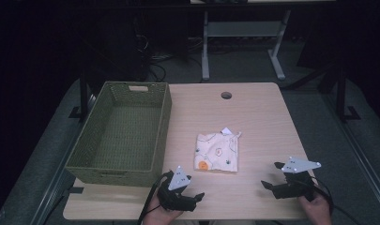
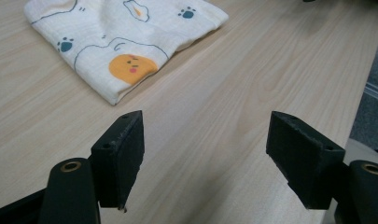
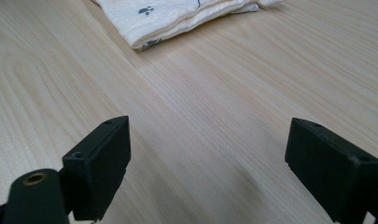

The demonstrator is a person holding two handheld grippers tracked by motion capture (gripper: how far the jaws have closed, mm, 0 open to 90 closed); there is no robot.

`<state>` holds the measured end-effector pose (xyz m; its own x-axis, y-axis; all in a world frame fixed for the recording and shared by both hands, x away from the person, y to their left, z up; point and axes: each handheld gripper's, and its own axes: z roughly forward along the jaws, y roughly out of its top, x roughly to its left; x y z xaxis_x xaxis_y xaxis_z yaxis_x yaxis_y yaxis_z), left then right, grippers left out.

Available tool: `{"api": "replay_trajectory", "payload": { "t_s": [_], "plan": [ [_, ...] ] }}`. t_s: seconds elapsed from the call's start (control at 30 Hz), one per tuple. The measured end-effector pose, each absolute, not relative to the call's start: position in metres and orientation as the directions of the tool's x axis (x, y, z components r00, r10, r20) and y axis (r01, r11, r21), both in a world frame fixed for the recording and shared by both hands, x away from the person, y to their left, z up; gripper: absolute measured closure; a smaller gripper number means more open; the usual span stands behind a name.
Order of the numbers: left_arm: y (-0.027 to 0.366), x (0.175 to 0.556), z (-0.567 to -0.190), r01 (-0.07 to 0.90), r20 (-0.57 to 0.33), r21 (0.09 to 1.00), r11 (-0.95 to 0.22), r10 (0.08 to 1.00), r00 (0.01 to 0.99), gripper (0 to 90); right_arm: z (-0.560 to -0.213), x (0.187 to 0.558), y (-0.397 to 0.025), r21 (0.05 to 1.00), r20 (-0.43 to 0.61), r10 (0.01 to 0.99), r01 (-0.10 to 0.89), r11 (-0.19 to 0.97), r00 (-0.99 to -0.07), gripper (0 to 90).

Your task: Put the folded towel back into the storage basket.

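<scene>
Folded cloth (image 1: 216,152) lies ahead of, apparently between, 2 gaping grippers.

Left gripper (image 1: 193,193) black, with grey three-cornered plate; right gripper (image 1: 271,176) alike; blocky fingers (image 2: 119,156); brass-ringed screw holes.

A woven basket (image 1: 119,133) is set on the left part of the table (image 1: 258,117), reaching from its far edge almost to its near edge. A folded cloth (image 1: 216,151) is laid flat on the table just right of the basket, apart from it, near the table's middle. A round hole (image 1: 226,95) is found in the tabletop behind the cloth, near the far edge. The left gripper (image 1: 190,199) is held at the near edge, in front of the basket's near right corner and left of the cloth. The right gripper (image 1: 270,177) is held at the near right, well apart from the cloth.
</scene>
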<state>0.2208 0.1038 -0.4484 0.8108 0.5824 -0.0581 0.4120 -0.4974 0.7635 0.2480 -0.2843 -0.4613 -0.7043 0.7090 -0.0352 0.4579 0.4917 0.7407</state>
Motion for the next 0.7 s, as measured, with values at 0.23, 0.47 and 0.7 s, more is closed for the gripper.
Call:
{"api": "replay_trajectory", "payload": {
  "t_s": [0.23, 0.47, 0.7],
  "plan": [
    [0.103, 0.224, -0.444, 0.400, -0.037, 0.767, -0.503, 0.587, 0.809, 28.0, -0.459, 0.245, -0.286, 0.754, -0.025, 0.714, 0.455, 0.474, -0.700, 13.6],
    [0.093, 0.238, -0.426, 0.371, 0.010, 0.737, -0.564, 0.559, 0.829, 28.0, -0.458, 0.244, -0.283, 0.752, -0.029, 0.713, 0.454, 0.477, -0.701, 13.6],
    [0.078, 0.258, -0.414, 0.369, 0.024, 0.704, -0.607, 0.540, 0.841, 27.6, -0.457, 0.245, -0.285, 0.759, -0.032, 0.704, 0.441, 0.479, -0.710, 13.6]
  ]
}}
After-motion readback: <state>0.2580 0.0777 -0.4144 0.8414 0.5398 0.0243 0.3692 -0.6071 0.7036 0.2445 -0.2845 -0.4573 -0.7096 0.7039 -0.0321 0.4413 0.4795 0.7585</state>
